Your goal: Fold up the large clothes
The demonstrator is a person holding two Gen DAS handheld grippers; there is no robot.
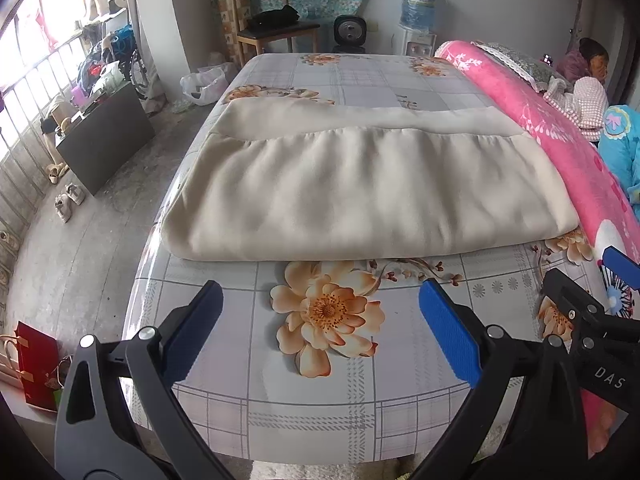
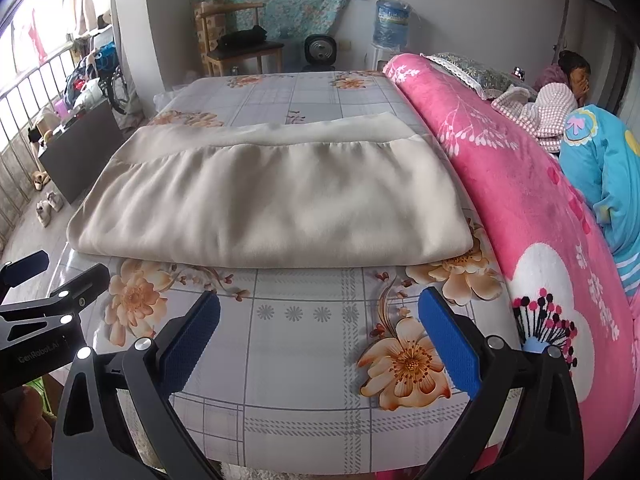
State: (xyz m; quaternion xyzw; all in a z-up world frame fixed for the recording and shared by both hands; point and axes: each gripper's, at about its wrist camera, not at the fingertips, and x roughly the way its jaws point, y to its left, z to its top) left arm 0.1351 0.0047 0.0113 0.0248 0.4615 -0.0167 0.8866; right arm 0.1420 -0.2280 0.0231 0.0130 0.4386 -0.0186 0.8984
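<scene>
a: left wrist: left tongs [image 1: 320,328] spread wide, nothing between the blue pads [image 1: 450,334]. hanging over the near end of the bed [image 1: 360,400], above the big orange flower print [image 1: 326,314].
b: garment?
a: beige garment [image 1: 360,188] lies flat across the middle of the bed, folded into a wide block. lighter band [image 1: 320,118] along its far edge, gathered seam below that. near fold runs straight across, just beyond the flower. tongs well short of it, no contact.
b: right wrist?
a: same story. right tongs [image 2: 318,336] wide apart, empty, over the bed's near end. garment [image 2: 272,196] ahead, near edge not touched. left tongs show at that view's left edge [image 2: 44,300], and the right ones at the left view's right edge [image 1: 592,300].
b: garment's sides?
a: its left edge sits about at the bed's left side. right corner ends beside a pink blanket [image 2: 520,208], rolled along the bed's right side; can't tell if they touch. blue patterned cloth [image 2: 600,184] beyond the blanket.
b: anyone in frame?
a: a person [image 2: 560,100] lying at far right behind the blanket, checked top.
b: rest of the room?
a: wooden chair [image 1: 272,28] past the bed's far end with a dark bundle on the seat, small black fan [image 1: 350,32] beside it, water jug [image 1: 418,4] on a dispenser. left floor: dark cabinet [image 1: 108,136], shoes [image 1: 70,200], red bag [image 1: 36,364] near the window rail.
</scene>
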